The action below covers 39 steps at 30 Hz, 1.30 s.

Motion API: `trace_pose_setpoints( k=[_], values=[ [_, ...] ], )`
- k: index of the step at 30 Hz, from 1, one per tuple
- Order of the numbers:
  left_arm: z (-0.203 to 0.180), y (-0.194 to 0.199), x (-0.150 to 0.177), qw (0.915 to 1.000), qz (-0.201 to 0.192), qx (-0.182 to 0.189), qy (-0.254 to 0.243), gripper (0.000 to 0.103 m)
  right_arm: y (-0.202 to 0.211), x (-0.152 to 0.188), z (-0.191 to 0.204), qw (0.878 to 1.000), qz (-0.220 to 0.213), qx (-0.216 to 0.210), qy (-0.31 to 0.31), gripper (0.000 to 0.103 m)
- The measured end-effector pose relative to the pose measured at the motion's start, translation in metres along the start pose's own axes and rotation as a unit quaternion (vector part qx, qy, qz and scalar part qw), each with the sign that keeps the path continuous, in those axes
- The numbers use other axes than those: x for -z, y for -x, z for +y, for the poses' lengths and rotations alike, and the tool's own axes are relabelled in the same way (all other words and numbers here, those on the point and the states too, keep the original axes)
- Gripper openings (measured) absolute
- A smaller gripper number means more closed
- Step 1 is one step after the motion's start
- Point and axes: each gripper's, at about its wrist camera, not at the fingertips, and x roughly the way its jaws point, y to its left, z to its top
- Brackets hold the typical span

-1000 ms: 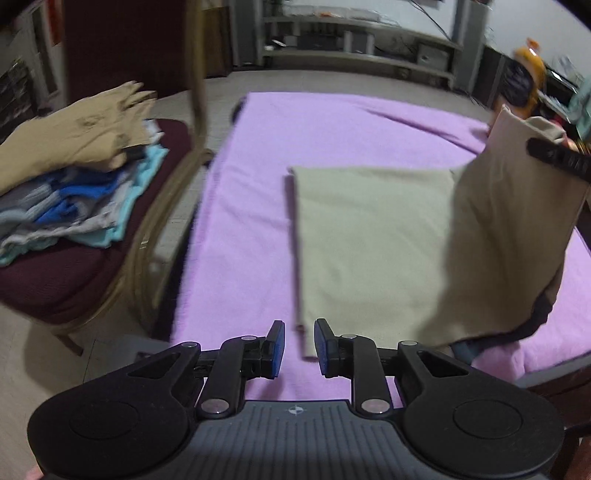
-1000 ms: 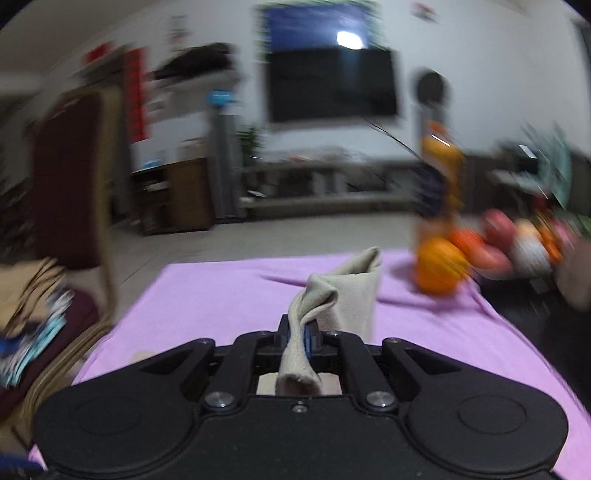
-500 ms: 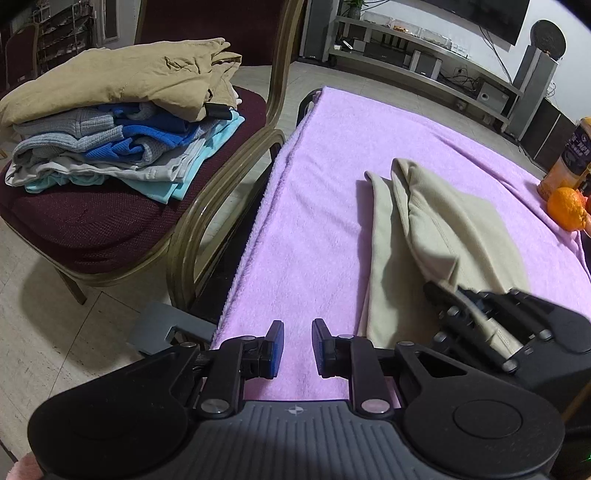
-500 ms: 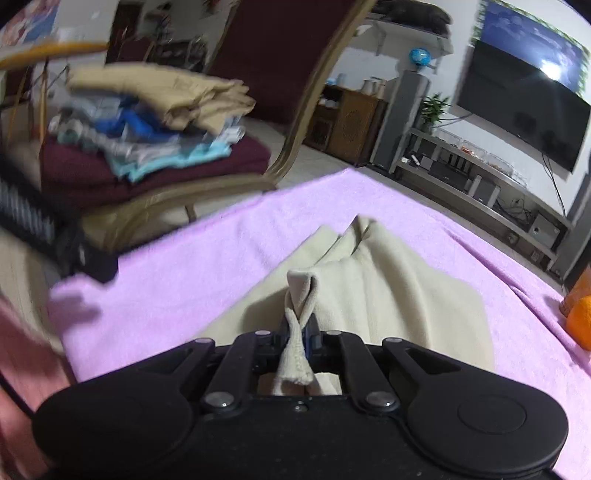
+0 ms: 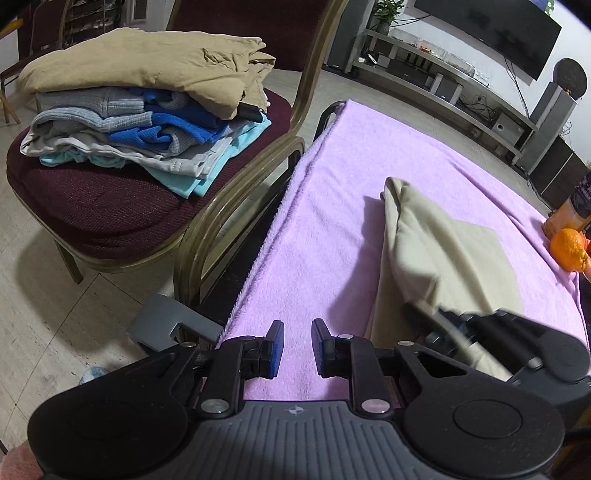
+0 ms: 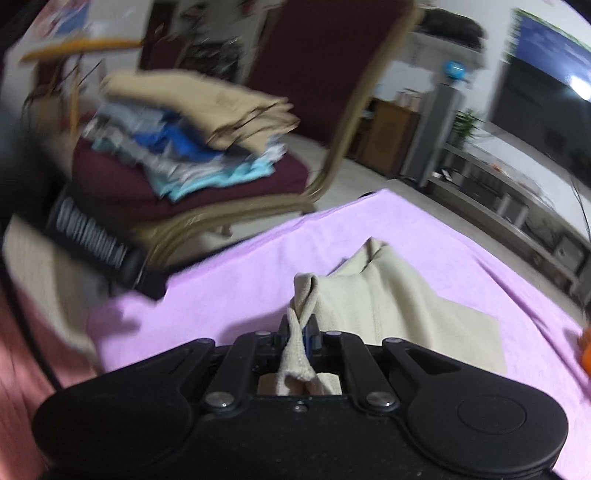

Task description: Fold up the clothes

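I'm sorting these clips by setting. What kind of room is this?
Most likely a home living room: a large flat television hangs above a long media shelf, and a cushioned chair holding a pile of clothes stands beside a table covered in purple cloth.

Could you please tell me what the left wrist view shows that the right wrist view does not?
Only the left wrist view shows the left gripper, open over the purple cloth, and a whole orange. Only the right wrist view shows the right gripper shut on a twisted corner of the beige garment. Both show the garment, cloth, chair and stacked clothes.
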Motion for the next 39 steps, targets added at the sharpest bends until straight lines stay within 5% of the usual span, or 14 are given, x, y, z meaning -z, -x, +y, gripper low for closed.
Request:
trace_pose_setpoints(
  k=[5, 11, 13, 15, 17, 20, 24, 26, 29, 33, 36, 39],
  values=[
    [0.01, 0.001, -0.001, 0.9997, 0.0, 0.013, 0.022, 0.02, 0.032, 0.006, -0.014, 0.995, 0.002, -0.104, 0.004, 0.037],
    [-0.013, 0.002, -0.001, 0.999, -0.011, 0.037, -0.022, 0.019, 0.088, 0.019, -0.095, 0.974, -0.014, -0.138, -0.178, 0.055],
    [-0.031, -0.001, -0.002, 0.9977, -0.017, 0.037, -0.054, 0.019, 0.098, 0.028, -0.122, 0.966, -0.021, -0.125, -0.223, 0.055],
    [-0.05, -0.008, -0.006, 0.9962, -0.018, 0.036, -0.077, 0.019, 0.097, 0.04, -0.14, 0.966, -0.02, -0.086, -0.245, 0.022],
    [-0.067, -0.018, -0.011, 0.9948, -0.01, 0.056, -0.084, 0.019, 0.085, 0.054, -0.155, 0.957, -0.008, -0.071, -0.28, 0.016],
    [-0.094, -0.035, -0.012, 0.9914, -0.011, 0.069, -0.11, 0.02, 0.068, 0.075, -0.163, 0.946, -0.011, -0.086, -0.312, 0.017],
    [-0.119, -0.083, -0.001, 0.9874, 0.018, -0.058, -0.146, 0.014, 0.047, 0.082, -0.158, 0.962, 0.001, -0.069, -0.265, 0.017],
    [-0.119, -0.082, 0.008, 0.9839, 0.008, -0.084, -0.158, 0.017, 0.043, 0.082, -0.153, 0.971, 0.007, -0.065, -0.23, 0.02],
    [-0.114, -0.076, 0.017, 0.9811, 0.005, -0.105, -0.163, 0.02, 0.043, 0.08, -0.128, 0.989, 0.028, -0.069, -0.131, 0.047],
    [-0.103, -0.067, 0.016, 0.9862, 0.003, -0.088, -0.14, 0.019, 0.045, 0.08, -0.108, 0.997, 0.04, -0.041, -0.053, 0.044],
    [-0.093, -0.046, 0.012, 0.9925, -0.019, -0.056, -0.107, 0.011, 0.058, 0.074, -0.135, 0.99, 0.029, -0.037, -0.135, 0.016],
    [-0.101, -0.027, -0.004, 0.993, -0.064, 0.011, -0.098, 0.012, 0.07, 0.07, -0.176, 0.97, -0.009, -0.032, -0.24, 0.006]
  ],
)
